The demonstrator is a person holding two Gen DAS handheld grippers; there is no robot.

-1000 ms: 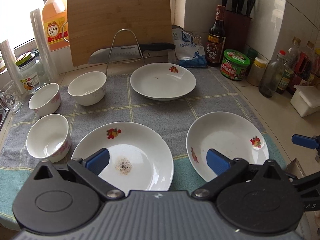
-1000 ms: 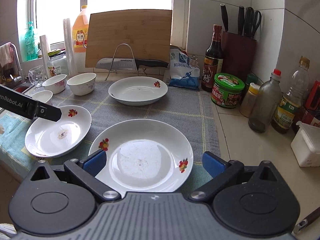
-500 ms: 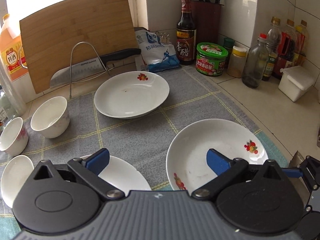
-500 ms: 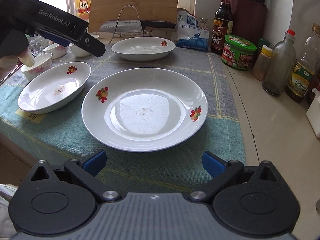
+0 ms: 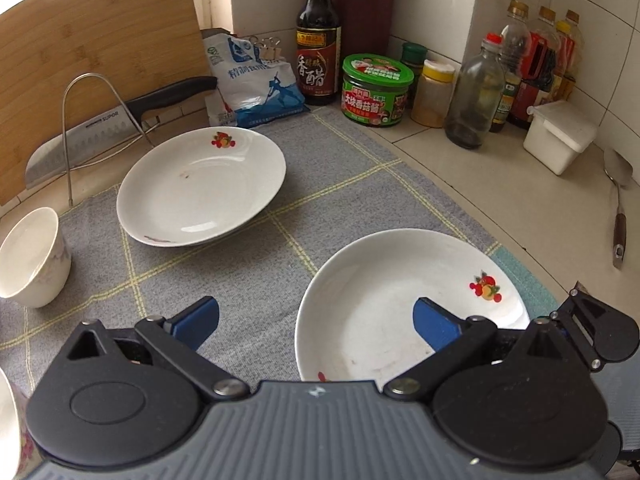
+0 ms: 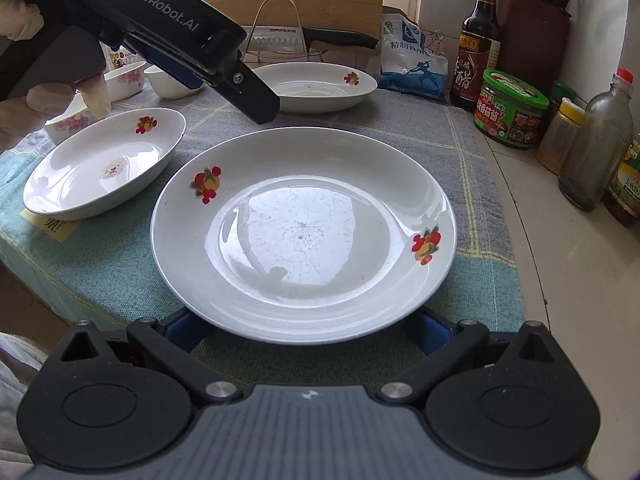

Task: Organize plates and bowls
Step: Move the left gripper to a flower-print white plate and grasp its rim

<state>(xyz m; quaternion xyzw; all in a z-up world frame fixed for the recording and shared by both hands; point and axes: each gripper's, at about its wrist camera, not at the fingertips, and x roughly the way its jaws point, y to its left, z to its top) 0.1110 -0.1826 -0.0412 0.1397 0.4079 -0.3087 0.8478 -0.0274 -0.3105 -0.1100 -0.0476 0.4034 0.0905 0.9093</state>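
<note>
My right gripper is spread wide at the near rim of the plate by the bench's front edge, its fingers passing under the rim. My left gripper hovers open over the cloth, one finger above that plate.

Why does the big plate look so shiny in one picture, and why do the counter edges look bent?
Right wrist view: window light glares off the near plate; the counter bows from the fisheye lens. Left wrist view: the cutting board washes out at top left, and the tile lines curve too.
</note>
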